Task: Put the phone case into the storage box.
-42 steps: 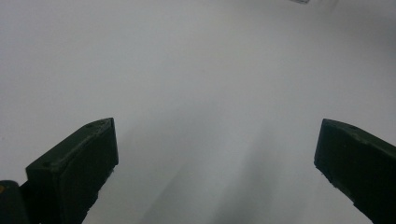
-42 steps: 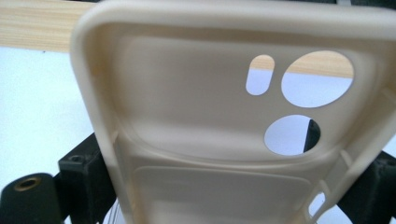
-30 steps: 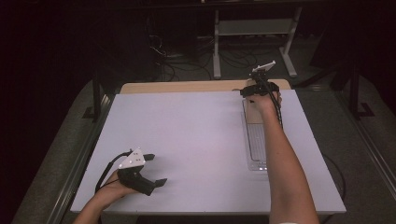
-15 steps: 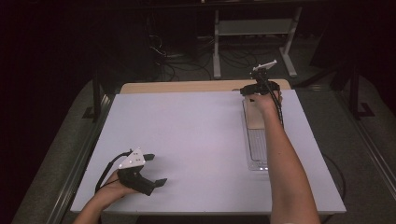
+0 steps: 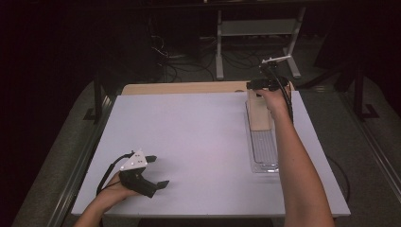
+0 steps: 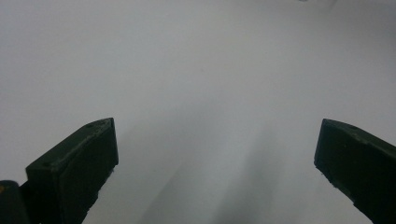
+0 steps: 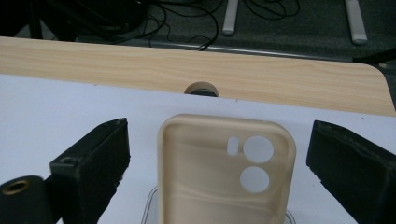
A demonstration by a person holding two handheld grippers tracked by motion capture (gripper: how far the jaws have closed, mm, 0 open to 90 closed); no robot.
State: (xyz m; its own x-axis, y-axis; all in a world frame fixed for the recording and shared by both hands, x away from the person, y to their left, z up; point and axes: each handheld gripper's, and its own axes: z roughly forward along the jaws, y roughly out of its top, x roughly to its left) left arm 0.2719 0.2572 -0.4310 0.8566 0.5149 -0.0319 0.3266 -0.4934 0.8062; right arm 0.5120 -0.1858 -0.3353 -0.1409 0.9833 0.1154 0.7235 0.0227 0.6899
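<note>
Right gripper view: right claw (image 7: 219,154) jaws apart, flanking a beige phone case (image 7: 226,172) over a clear tray (image 5: 263,142). Left claw (image 5: 156,171) jaws apart, resting on the bench (image 5: 198,137).

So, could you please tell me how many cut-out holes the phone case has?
3. In the right gripper view the phone case shows a small slot, a round hole beside it and another below. Its lower part is out of frame, so more may be hidden.

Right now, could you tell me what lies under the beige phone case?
The phone case lies on the far end of a clear plastic tray, between the right tongs' open jaws. Whatever the tray holds beneath it is covered.
</note>
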